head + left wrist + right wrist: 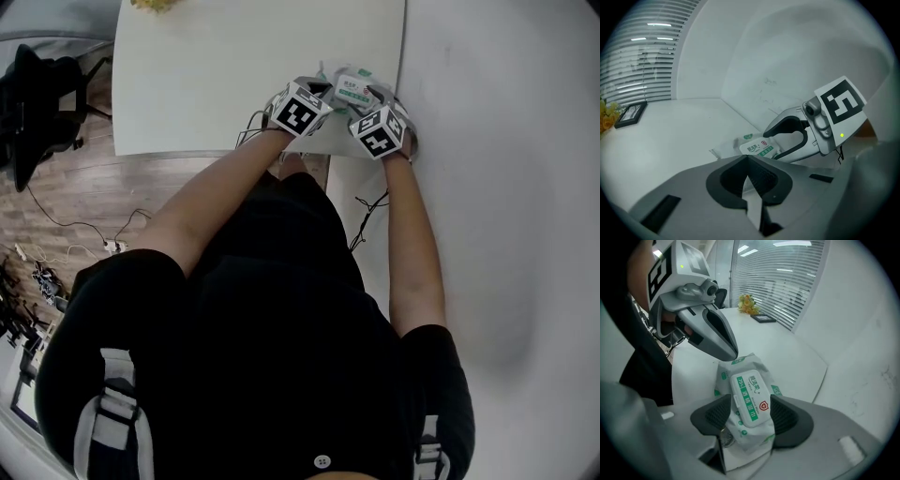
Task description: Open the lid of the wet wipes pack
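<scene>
Pack: we see the wipes pack point(761, 366) at the near right corner of the white table point(234, 75), label side up.
Lid: the lid point(750, 399) lies flat and closed on the pack.
Right gripper: our right gripper point(750, 403) straddles the pack from above, its pads pressing the wrapper on both sides of the lid.
Left gripper: our left gripper point(747, 158) has its jaws together and empty, the tip just beside the pack's far end.
Background: we make out yellow flowers point(747, 302) and a dark frame point(763, 318) at the table's far end.
</scene>
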`<state>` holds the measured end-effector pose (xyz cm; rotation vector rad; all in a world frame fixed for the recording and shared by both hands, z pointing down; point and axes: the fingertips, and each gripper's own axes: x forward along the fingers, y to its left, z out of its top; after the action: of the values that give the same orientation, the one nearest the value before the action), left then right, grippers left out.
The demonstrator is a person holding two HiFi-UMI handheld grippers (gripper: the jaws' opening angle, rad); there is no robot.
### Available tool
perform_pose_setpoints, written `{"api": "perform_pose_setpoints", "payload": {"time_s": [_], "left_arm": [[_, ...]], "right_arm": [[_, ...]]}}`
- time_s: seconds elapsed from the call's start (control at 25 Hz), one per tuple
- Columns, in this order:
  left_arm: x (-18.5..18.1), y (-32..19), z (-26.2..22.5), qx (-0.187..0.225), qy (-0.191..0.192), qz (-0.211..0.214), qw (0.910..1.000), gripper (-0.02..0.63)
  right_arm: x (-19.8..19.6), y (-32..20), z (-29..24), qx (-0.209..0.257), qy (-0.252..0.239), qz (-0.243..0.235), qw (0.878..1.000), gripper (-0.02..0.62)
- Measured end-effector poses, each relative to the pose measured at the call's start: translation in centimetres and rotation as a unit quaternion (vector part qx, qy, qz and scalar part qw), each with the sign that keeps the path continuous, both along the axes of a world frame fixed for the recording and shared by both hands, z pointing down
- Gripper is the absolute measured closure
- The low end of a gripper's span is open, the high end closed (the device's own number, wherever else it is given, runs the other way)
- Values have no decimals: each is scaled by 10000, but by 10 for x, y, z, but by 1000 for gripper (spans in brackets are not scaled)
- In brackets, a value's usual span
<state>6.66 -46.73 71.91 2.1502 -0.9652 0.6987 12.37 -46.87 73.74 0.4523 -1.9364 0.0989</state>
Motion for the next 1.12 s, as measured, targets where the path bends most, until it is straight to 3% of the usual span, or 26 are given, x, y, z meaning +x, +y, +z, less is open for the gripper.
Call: {"api": "perform_pose_setpoints", "payload": {"time_s": [0.44, 0.64, 1.12], "left_arm": [[2, 5, 34, -509, -81, -179, 9985, 606], [0, 2, 43, -501, -251, -199, 9982, 606], [0, 5, 37, -610, -259, -135, 9977, 605]], "right_arm": [[-7, 5, 22, -64, 325, -289, 9990, 330], [-7, 3, 19, -66, 337, -382, 9987, 378], [-12, 2, 8, 38, 344, -522, 9980, 379]]}}
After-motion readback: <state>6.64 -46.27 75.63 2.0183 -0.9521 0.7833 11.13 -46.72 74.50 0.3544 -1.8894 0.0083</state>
